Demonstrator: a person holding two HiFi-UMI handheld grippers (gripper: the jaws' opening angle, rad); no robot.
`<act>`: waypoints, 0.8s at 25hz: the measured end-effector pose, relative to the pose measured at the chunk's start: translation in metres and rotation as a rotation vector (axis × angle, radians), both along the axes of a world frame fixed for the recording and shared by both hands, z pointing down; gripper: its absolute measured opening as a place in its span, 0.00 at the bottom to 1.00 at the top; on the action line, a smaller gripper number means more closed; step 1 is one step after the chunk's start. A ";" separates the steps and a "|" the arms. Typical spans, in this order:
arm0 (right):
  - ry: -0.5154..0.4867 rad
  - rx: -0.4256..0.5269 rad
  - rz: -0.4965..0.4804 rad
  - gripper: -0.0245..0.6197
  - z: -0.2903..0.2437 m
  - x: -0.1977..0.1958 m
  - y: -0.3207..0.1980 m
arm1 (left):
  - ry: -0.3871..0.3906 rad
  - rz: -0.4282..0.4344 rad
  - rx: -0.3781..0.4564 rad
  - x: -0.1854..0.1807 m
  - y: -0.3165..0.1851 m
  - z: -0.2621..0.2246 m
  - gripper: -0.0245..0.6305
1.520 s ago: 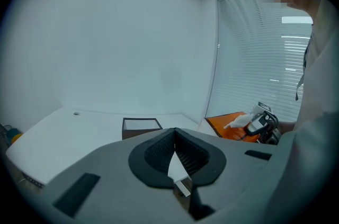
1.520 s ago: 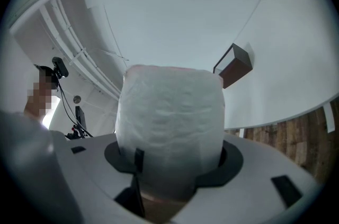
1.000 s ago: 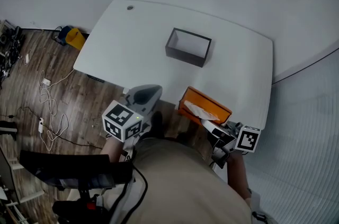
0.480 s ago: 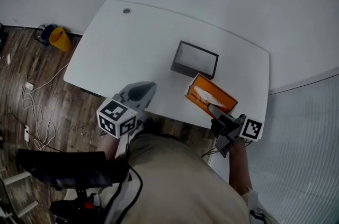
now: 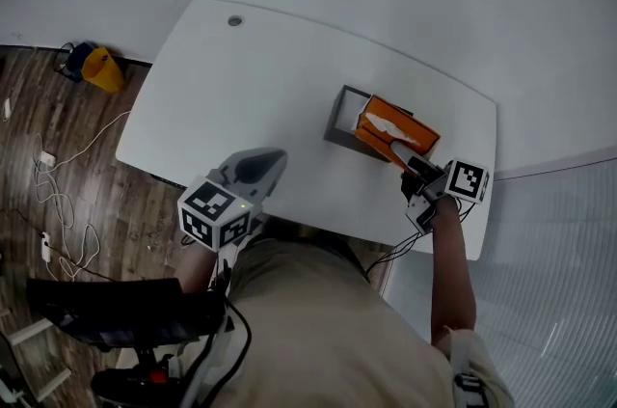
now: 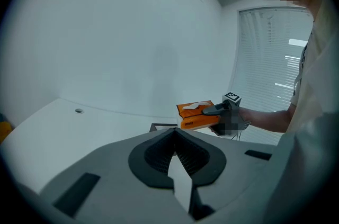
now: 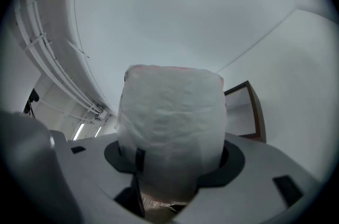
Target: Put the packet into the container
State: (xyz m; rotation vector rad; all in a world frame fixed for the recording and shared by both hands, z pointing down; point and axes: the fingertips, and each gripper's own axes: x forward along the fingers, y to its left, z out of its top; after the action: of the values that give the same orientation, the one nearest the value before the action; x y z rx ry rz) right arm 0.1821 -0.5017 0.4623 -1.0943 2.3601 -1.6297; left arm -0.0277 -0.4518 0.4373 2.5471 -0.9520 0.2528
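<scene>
Your right gripper (image 5: 403,155) clamps the orange packet (image 5: 378,122) over the dark container (image 5: 337,128), not yet inside; your left gripper (image 5: 260,167) is closed, empty.

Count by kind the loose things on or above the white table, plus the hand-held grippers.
orange packet: 1
dark container: 1
hand-held gripper: 2 (left hand-held gripper, right hand-held gripper)
Total: 4
</scene>
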 end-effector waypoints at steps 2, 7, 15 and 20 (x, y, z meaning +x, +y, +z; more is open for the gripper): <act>0.024 -0.049 -0.009 0.45 0.009 0.003 -0.016 | 0.001 -0.023 -0.018 -0.002 -0.007 -0.001 0.05; 0.113 -0.139 -0.087 0.45 0.055 -0.003 -0.063 | -0.012 -0.055 -0.049 -0.001 -0.040 0.015 0.05; 0.144 -0.222 -0.159 0.45 0.074 -0.006 -0.066 | -0.023 -0.049 -0.053 0.022 -0.033 0.007 0.05; 0.224 -0.285 -0.197 0.45 0.100 0.000 -0.070 | -0.032 -0.061 -0.052 0.026 -0.033 0.016 0.05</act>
State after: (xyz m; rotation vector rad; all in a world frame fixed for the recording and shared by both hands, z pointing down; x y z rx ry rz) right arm 0.1820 -0.5718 0.5627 -1.1779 2.4981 -2.0651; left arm -0.0020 -0.4852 0.4534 2.4696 -1.0195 0.2968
